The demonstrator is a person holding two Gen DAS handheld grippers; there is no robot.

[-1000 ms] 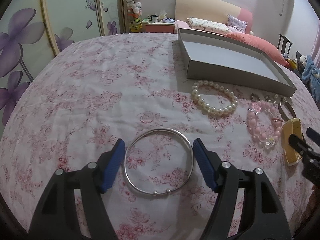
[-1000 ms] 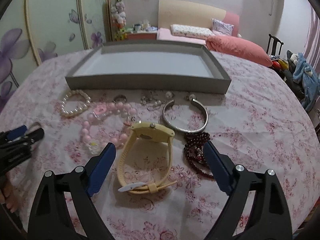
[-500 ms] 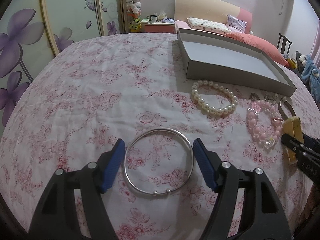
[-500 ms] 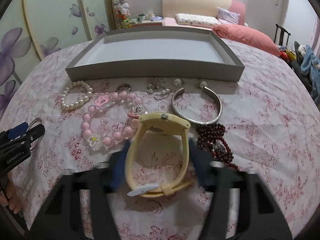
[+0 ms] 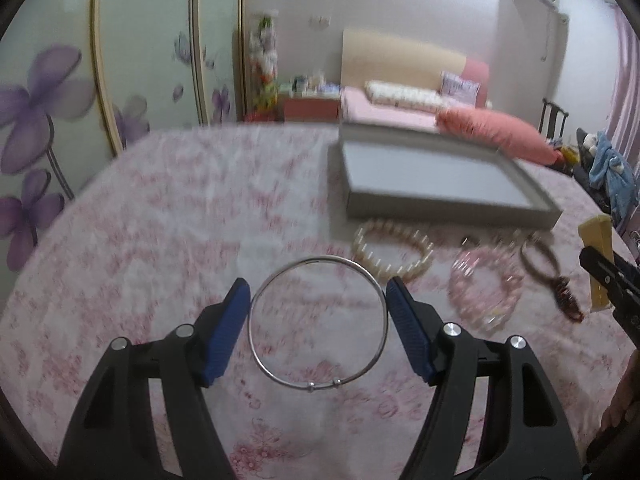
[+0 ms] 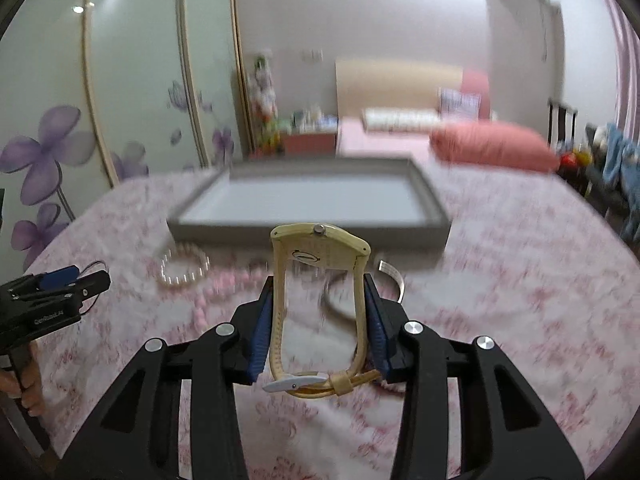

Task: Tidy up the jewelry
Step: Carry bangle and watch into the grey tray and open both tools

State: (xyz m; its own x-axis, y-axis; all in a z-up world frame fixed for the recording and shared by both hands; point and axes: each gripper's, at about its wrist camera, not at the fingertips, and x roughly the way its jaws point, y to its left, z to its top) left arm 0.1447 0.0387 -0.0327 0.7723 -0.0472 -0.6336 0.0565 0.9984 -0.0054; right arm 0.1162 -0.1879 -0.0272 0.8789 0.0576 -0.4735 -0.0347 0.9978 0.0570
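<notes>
The left tool [image 5: 318, 300] clamps the silver bangle [image 5: 318, 322] across its width, above the floral tabletop [image 5: 160, 216]. The right tool's [image 6: 319, 300] jaws have just been closing and now pinch the yellow watch [image 6: 318, 248] by its strap, before the grey tray [image 6: 312, 232].

Motion blur smears the pink bead bracelet [image 5: 484, 298] and tablecloth [image 5: 180, 208].

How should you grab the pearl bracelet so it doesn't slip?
Pinch one side of the pearl bracelet across its bead strand, one jaw inside the loop and one outside. Come down from above on the near side: it lies flat on the cloth, and the tray sits close behind its far edge. Squeezing the whole loop would probably just fold it, since it looks strung.
</notes>
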